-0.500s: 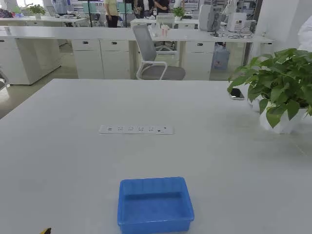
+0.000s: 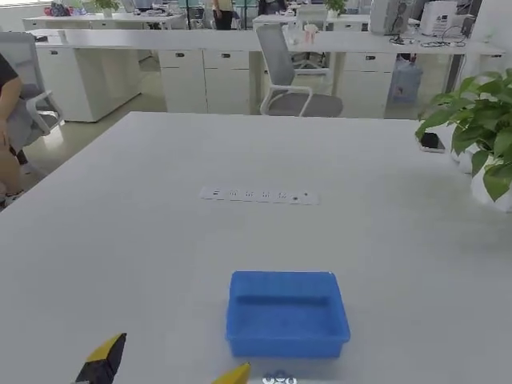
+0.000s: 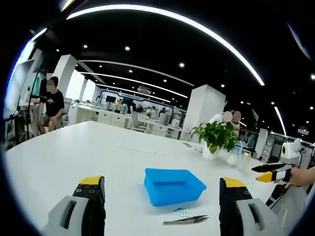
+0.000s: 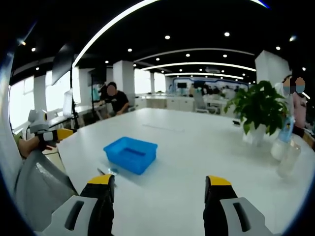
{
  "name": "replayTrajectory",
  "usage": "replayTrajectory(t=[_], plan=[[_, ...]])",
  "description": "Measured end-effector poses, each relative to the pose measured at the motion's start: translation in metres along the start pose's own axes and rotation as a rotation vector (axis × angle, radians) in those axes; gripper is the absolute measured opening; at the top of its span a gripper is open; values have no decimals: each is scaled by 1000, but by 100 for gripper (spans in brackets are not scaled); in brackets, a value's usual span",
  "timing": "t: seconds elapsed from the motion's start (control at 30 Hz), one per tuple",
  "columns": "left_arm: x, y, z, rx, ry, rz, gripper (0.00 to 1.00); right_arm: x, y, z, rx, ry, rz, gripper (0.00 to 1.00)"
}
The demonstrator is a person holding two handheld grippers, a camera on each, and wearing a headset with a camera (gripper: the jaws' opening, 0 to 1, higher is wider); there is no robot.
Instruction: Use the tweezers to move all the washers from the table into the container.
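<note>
Your left claw (image 3: 161,182) and right claw (image 4: 158,180) are both spread wide, holding nothing; the washers (image 3: 181,212) lie on the counter (image 3: 88,147) beside the tweezers (image 3: 186,220), just outside the blue container (image 3: 167,194)

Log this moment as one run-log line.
stage: before pickup | left gripper: open, empty | right gripper: open, empty | tweezers: on table, untouched | washers: on table beside tweezers | blue container: looks empty
</note>
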State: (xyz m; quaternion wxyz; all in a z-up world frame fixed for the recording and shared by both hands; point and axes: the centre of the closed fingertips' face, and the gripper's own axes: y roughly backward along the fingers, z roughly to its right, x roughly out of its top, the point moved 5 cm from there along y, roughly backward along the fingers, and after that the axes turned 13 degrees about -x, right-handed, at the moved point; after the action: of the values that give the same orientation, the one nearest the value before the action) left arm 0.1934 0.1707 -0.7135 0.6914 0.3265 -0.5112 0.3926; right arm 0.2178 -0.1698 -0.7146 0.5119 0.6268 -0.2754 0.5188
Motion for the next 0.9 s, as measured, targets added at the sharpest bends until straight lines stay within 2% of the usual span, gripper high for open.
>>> replayTrajectory(t=[0.23,0.5,0.73,0.87,0.9], plan=[[0,0,0,2,2,-4,99,1,0,-6,13,24,-10,73],[-1,1,0,-4,-4,-13,99,3,1,-6,13,1,-8,73],[-2,0,1,-16,-3,-16,99,2,1,-8,14,19,-21,72],[-2,0,2,-21,3,-15,99,4,3,-10,28,8,-12,65],[-2,0,2,-23,5,-15,99,4,3,-10,23,11,-8,66]])
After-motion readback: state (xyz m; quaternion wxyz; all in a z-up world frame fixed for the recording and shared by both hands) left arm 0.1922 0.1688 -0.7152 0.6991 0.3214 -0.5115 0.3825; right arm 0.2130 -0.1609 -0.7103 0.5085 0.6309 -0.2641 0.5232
